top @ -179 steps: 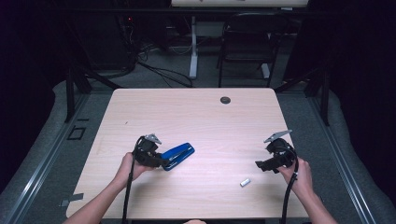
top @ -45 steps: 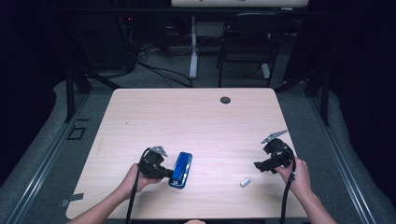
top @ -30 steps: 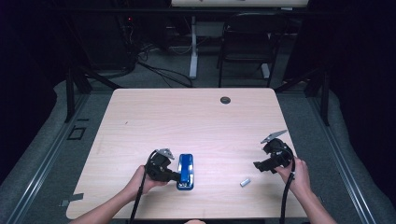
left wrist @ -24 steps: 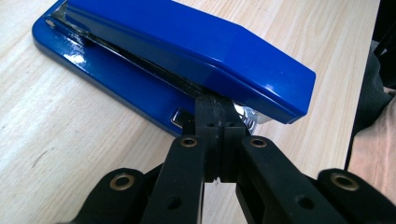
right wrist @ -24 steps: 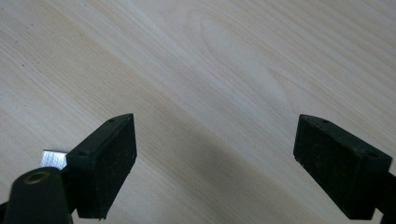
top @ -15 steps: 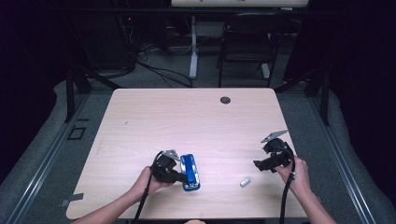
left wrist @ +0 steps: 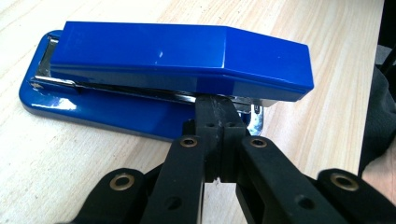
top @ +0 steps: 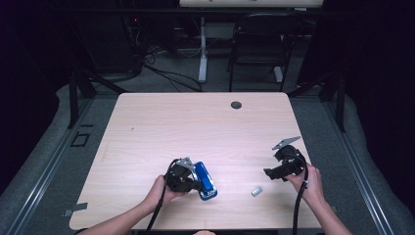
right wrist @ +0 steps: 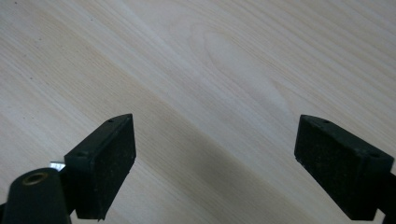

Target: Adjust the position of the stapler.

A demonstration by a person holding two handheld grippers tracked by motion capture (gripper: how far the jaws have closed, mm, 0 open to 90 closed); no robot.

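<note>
Left gripper (left wrist: 215, 105): jaws pressed together, nothing between them, tips touching the side of the blue stapler (left wrist: 182, 60) at the slot between top and base. Stapler lies flat on the desk (top: 195, 127), near the front edge, left of centre. Right gripper (top: 270, 173): jaws spread wide, empty, held over bare desk. Small silver piece (top: 256, 191) lies on the desk near the right gripper, apart from the stapler.
</note>
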